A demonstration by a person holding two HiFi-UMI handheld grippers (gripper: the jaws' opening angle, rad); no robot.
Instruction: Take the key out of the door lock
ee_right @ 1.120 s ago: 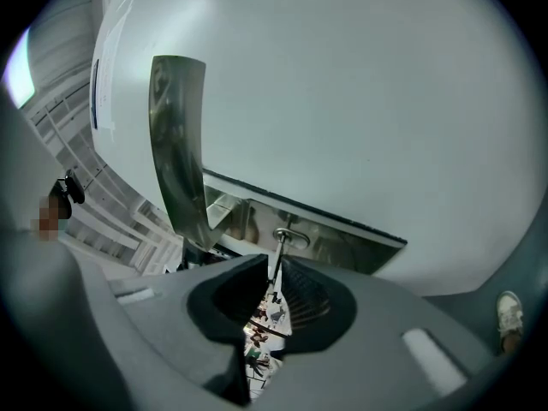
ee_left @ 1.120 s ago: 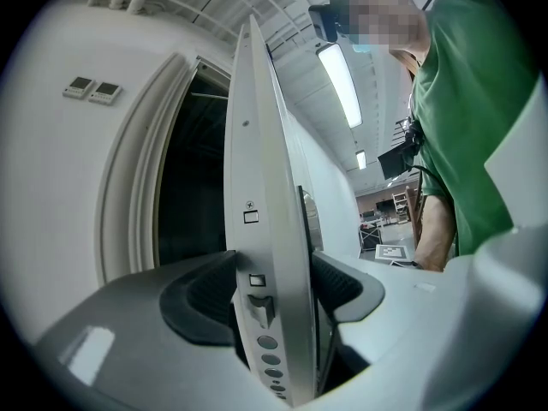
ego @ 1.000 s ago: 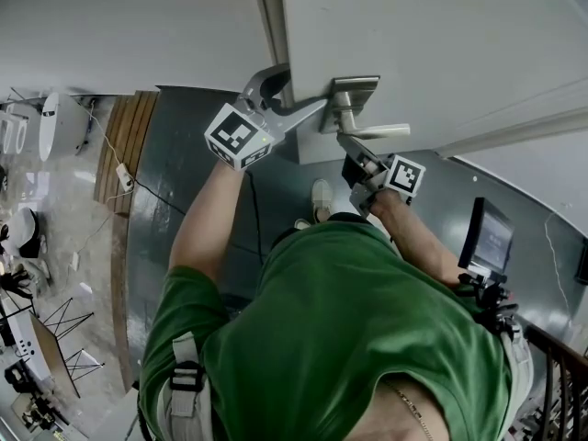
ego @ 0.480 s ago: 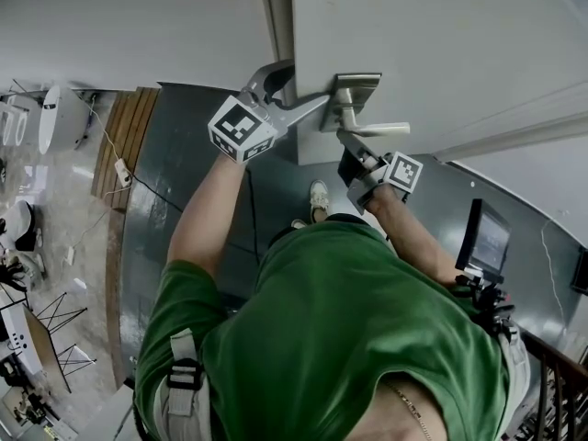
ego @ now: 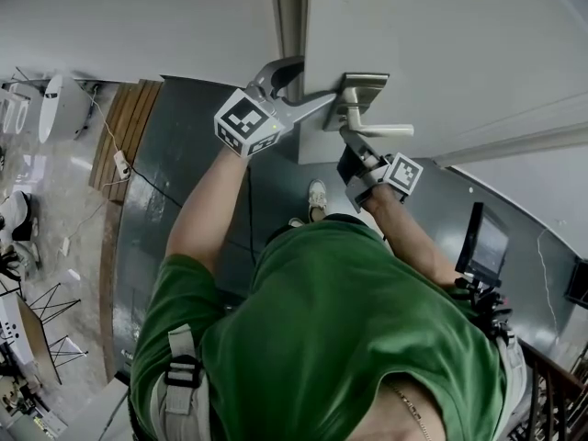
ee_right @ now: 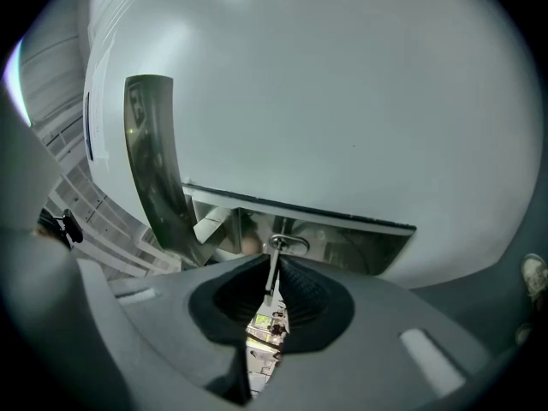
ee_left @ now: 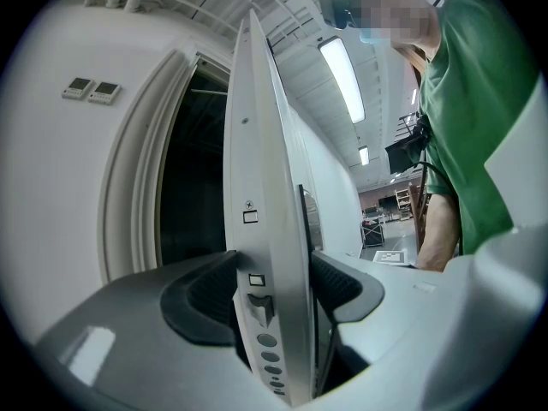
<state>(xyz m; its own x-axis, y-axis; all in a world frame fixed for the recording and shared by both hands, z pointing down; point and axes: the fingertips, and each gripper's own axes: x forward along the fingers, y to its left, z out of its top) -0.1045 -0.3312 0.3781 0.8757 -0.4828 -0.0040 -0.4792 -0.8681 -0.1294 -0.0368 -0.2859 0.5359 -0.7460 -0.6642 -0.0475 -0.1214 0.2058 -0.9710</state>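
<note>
R tongs tighter (on key)

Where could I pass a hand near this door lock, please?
Free: the door face beyond the handle, and the dark doorway. Crowded: below the handle, right claw just closing on the key; left claw on the door's edge.

Door: plain white
Lever handle: shiny silver
Key: silver
Shirt: green
Marker cube: black-and-white squares
Floor: dark grey — planks brown
</note>
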